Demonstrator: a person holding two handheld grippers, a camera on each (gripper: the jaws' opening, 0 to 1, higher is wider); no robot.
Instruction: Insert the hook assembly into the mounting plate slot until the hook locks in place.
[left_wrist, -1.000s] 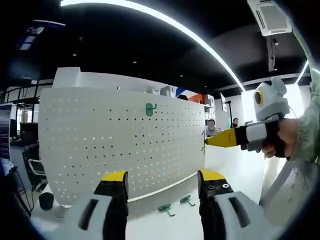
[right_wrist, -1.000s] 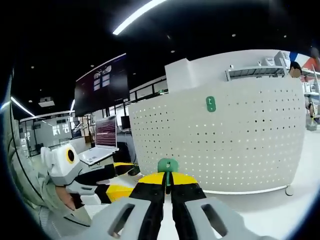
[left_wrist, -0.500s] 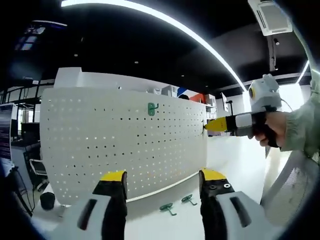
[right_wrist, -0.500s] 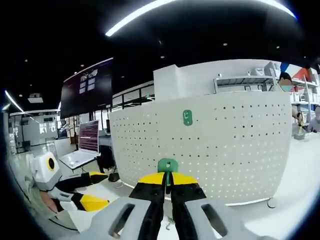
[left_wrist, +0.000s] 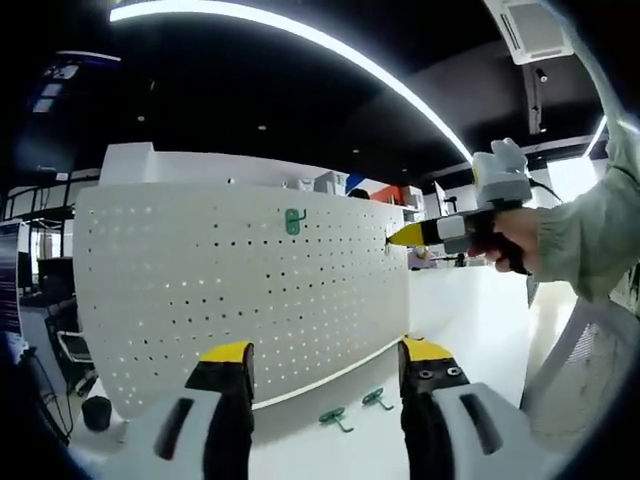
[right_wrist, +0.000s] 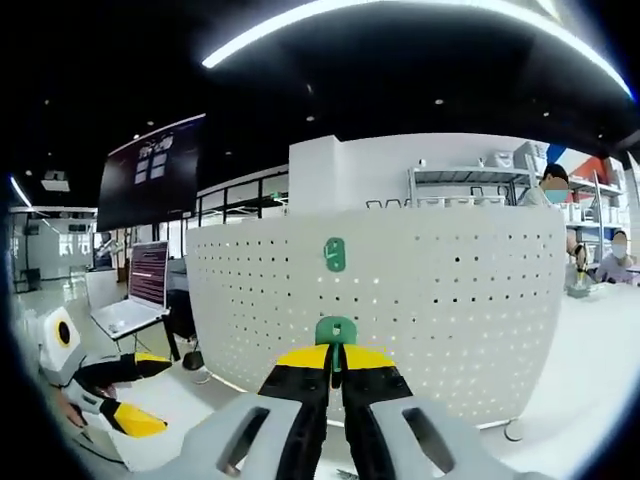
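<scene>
Since a second ago, the right gripper had moved up and in toward the white pegboard, and its yellow tip was right at the board's right edge in the left gripper view. A person's hand held it.

On the far left of the right gripper view, the left gripper sat low, with its yellow jaws spread apart. In its own view those jaws were wide open too and held nothing.

One green hook hung high on the pegboard. Two more green hooks lay on the white table near the foot of the board, between the left gripper's jaws.

In its own view, the right gripper's jaws were squeezed tight on a green hook piece, which stuck up between the tips. It was in front of the board, below the hung hook.
</scene>
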